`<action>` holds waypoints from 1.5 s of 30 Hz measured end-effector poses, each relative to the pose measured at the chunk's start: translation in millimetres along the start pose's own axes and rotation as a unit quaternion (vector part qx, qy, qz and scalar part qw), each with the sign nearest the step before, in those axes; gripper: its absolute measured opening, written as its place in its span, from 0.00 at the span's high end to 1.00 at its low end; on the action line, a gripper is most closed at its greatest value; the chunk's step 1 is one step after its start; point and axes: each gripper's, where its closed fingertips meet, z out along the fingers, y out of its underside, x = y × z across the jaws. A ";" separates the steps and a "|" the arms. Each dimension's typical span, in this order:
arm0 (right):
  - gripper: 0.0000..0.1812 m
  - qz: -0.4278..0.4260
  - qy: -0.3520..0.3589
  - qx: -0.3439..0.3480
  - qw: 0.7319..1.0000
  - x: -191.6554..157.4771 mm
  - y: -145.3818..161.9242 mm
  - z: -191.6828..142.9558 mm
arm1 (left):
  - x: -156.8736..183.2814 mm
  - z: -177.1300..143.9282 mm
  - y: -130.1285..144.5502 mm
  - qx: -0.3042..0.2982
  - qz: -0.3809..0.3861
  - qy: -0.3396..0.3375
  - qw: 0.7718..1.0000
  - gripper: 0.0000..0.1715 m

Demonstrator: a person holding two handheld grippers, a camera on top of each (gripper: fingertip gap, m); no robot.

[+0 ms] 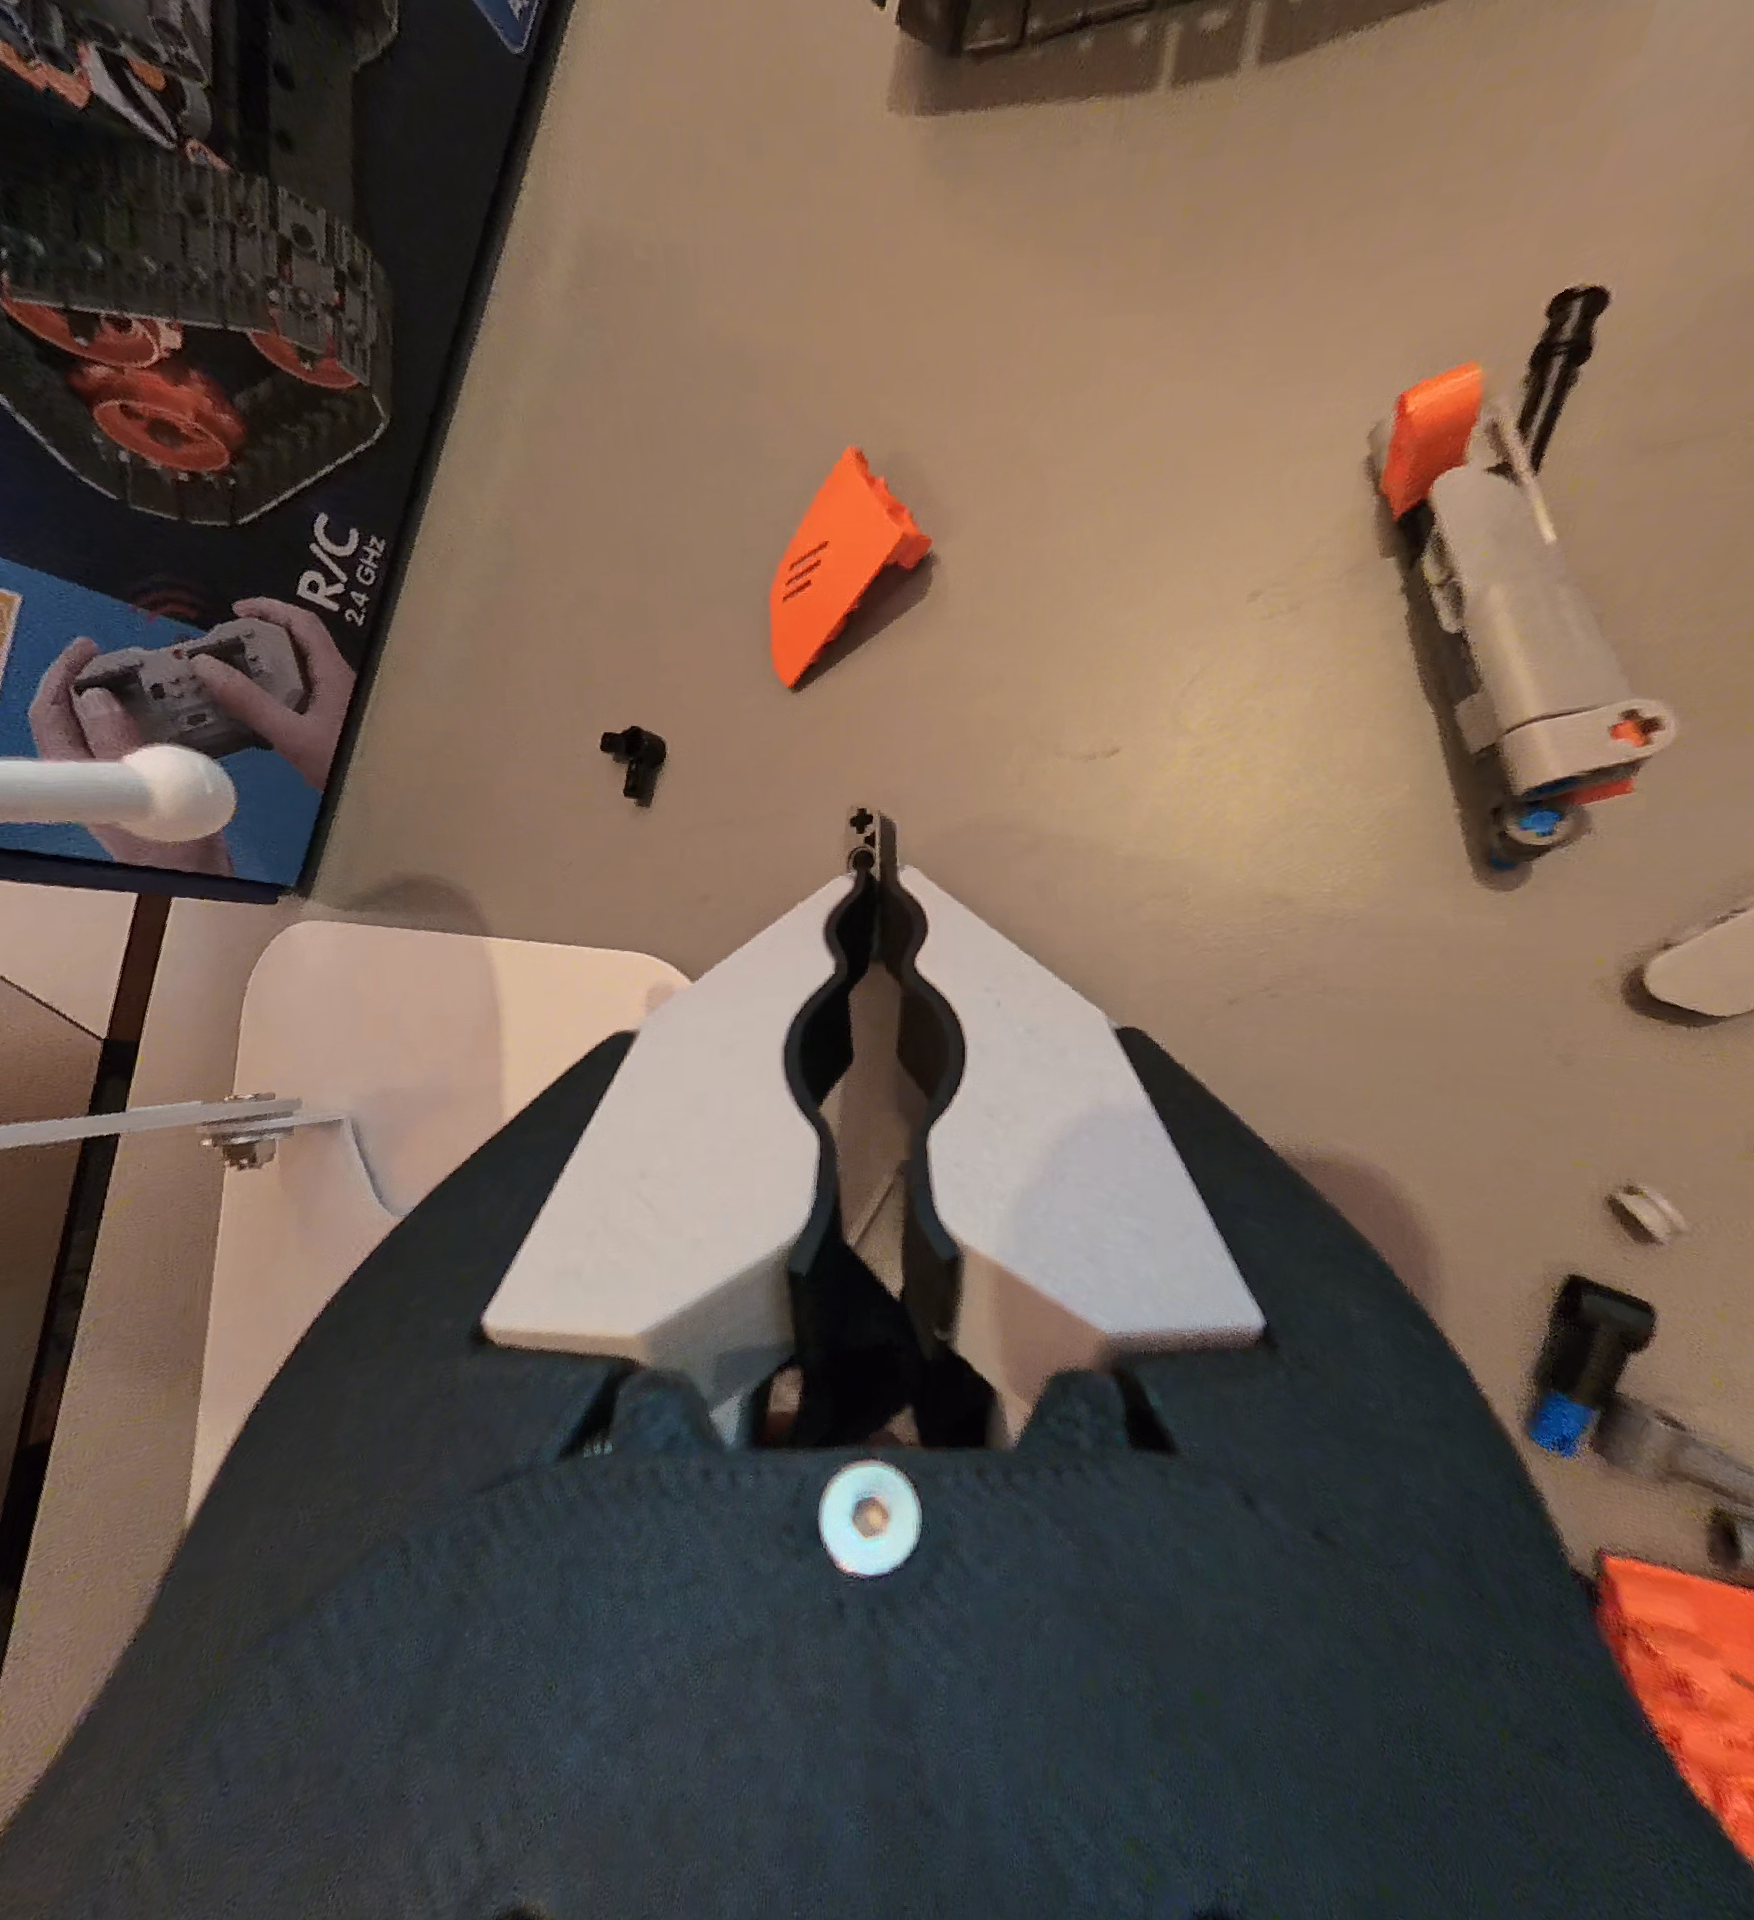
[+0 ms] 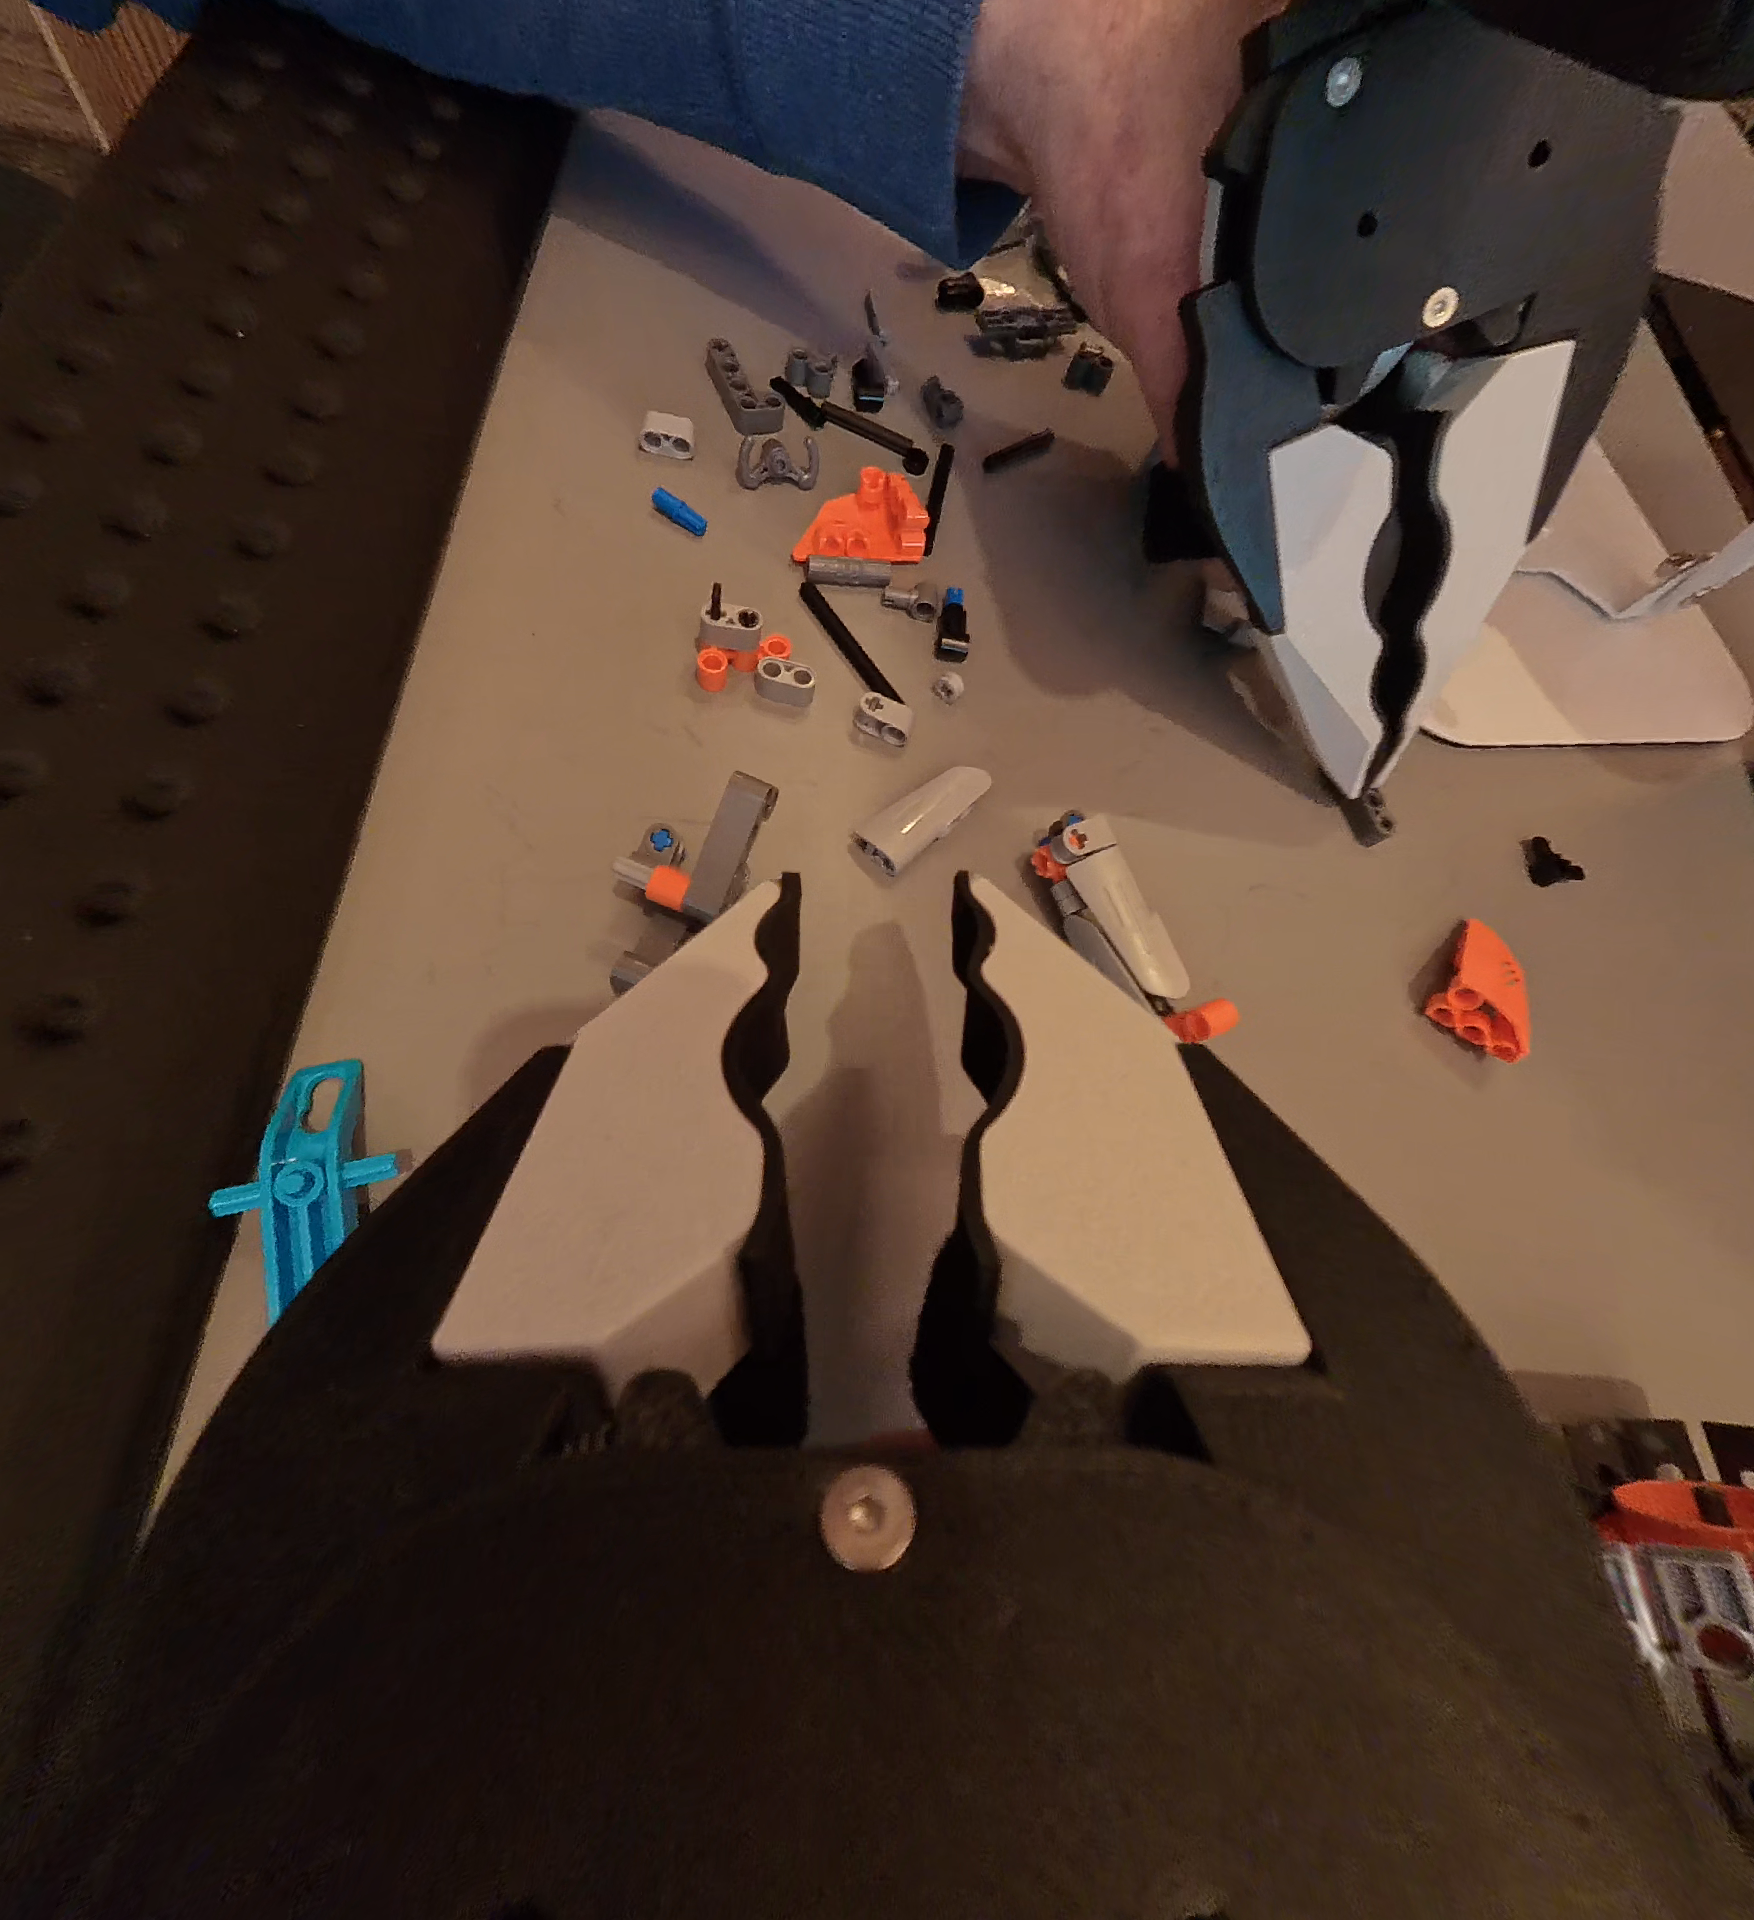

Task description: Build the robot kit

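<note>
My left gripper [image 1: 875, 883] is shut on a small grey beam piece with holes [image 1: 871, 840], which sticks out past the fingertips just above the grey table [image 1: 1112, 727]. The right wrist view shows the same grip [image 2: 1375, 818], with the left gripper [image 2: 1372, 790] pointing down in a person's hand [image 2: 1091, 208]. A small black connector [image 1: 634, 758] and an orange panel [image 1: 845, 566] lie just beyond it. My right gripper [image 2: 875, 894] is open and empty above the table, between a grey-and-orange assembly [image 2: 691, 883] and a grey-white assembly [image 2: 1112, 914].
A white curved panel [image 2: 920, 826] lies ahead of the right gripper. Several loose small parts [image 2: 831, 540] lie farther back. A printed box [image 1: 125, 416] and a white stand base [image 1: 385, 1039] are on the left. A teal tool [image 2: 307, 1174] lies at the table edge by the dark studded mat [image 2: 177, 623]. The left gripper's tips are roughly 15 cm from the right gripper's. My left tips are roughly 7 cm from the small black connector [image 1: 634, 758]. Look for it in the right wrist view [image 2: 1553, 859] too.
</note>
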 end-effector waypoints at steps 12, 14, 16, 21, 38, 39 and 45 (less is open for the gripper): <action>0.86 -0.048 0.092 0.024 0.994 22.8 -15.1 -12.2 | 40.5 -35.1 -39.4 0.072 -0.010 0.073 0.995 1.00; 0.86 -0.067 0.120 0.021 0.990 28.9 -16.5 -14.8 | 48.0 -44.7 -50.1 0.092 -0.014 0.089 0.992 1.00; 0.85 -0.087 0.147 0.007 0.985 35.4 -13.8 -15.3 | 55.2 -53.2 -60.0 0.111 -0.013 0.105 0.988 1.00; 0.84 -0.115 0.181 -0.017 0.977 42.8 -8.8 -14.0 | 71.6 -64.7 -74.8 0.139 -0.011 0.142 0.980 1.00; 0.90 -0.131 0.153 0.009 0.979 28.9 -15.7 -10.8 | 116.1 -83.8 -101.9 0.192 0.014 0.229 0.954 1.00; 0.91 -0.133 0.152 0.007 0.979 28.5 -15.4 -10.5 | 115.9 -83.4 -102.3 0.193 0.013 0.230 0.954 1.00; 0.92 -0.142 0.156 0.012 0.977 28.1 -17.4 -11.8 | 114.6 -84.3 -104.2 0.202 0.001 0.237 0.950 1.00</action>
